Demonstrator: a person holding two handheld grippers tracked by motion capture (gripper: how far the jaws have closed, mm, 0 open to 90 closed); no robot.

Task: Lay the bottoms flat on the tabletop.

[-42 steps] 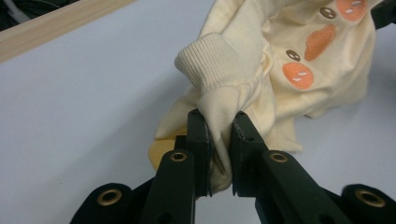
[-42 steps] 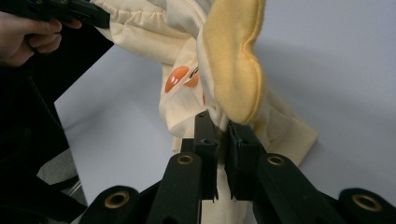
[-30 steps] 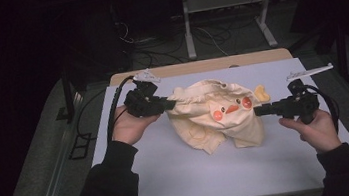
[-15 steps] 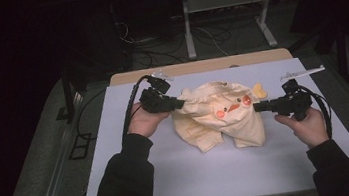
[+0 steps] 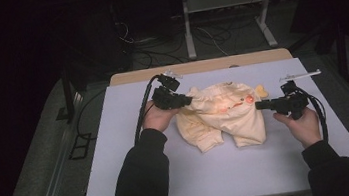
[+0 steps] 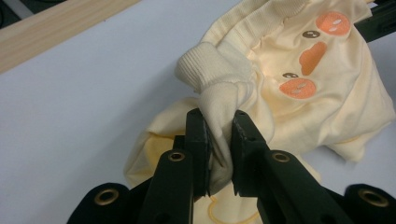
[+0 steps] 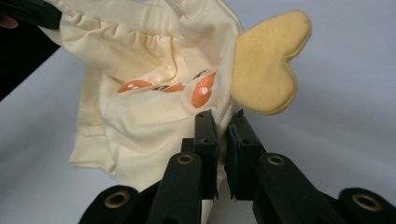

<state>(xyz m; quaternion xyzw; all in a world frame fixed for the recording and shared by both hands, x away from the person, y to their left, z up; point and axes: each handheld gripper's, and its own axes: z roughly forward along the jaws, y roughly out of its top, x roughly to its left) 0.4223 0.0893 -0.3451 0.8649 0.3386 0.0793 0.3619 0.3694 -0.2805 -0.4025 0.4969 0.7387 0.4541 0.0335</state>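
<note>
Lying crumpled mid-table [image 5: 137, 183], the yellow garment [image 5: 225, 117] runs left–right between your grippers — left gripper [image 6: 219, 140] clamped on its ribbed cuff [image 6: 205, 65], right gripper [image 7: 223, 140] pinching the opposite edge beside the padded wing [image 7: 268, 65].

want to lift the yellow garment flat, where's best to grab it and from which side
Take the garment at its two opposite side edges near the top, coming in level from left and right. The ribbed cuff bunches thick enough to pinch, which the left gripper is doing; the right gripper pinches the edge beside the heart-shaped flap.
</note>
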